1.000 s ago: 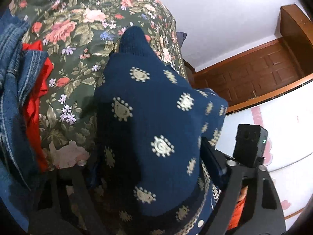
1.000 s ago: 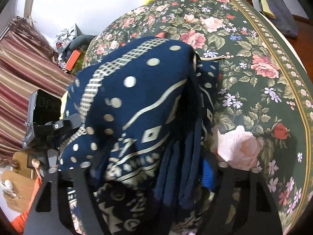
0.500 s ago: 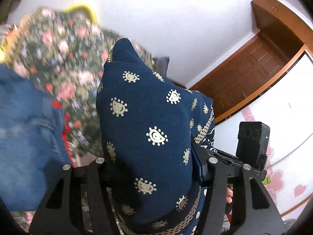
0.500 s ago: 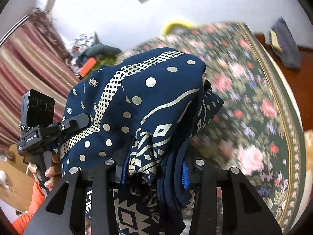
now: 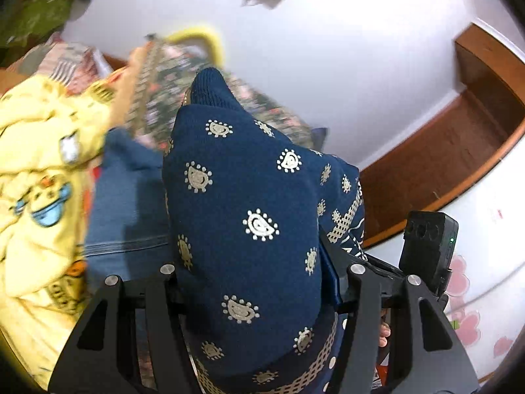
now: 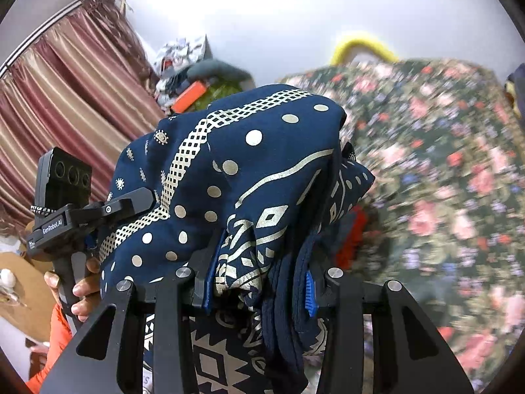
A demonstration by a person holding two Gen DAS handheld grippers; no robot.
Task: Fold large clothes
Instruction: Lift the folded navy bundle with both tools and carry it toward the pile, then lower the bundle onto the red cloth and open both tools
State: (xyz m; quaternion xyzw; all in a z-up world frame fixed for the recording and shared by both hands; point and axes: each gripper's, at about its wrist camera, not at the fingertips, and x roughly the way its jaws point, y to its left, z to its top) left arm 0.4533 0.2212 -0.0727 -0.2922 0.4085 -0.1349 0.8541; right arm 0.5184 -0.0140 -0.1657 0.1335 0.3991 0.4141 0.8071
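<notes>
A navy garment point(image 5: 249, 203) with cream paisley and dot prints fills the middle of both views. It hangs lifted above the floral bedspread point(image 6: 443, 170). My left gripper point(image 5: 254, 282) is shut on a thick bundle of it, and the cloth bulges up over the fingers. My right gripper point(image 6: 259, 285) is shut on another bunched part of the navy garment point(image 6: 249, 170), pinched between its blue pads point(image 6: 310, 292). The right wrist view also shows the left gripper point(image 6: 131, 200) at the garment's left side, held by a hand point(image 6: 82, 289).
A yellow printed garment point(image 5: 36, 197), blue denim point(image 5: 128, 203) and a red cloth point(image 6: 352, 239) lie on the bed. Striped curtains point(image 6: 65, 105) hang at the left, with clutter point(image 6: 190, 78) beside them. A wooden door frame point(image 5: 459, 151) and a white wall stand behind.
Both grippers have narrowed on the navy garment and risen with it off the bed. Both views have swung up toward the wall, and the yellow garment has come into the left wrist view.
</notes>
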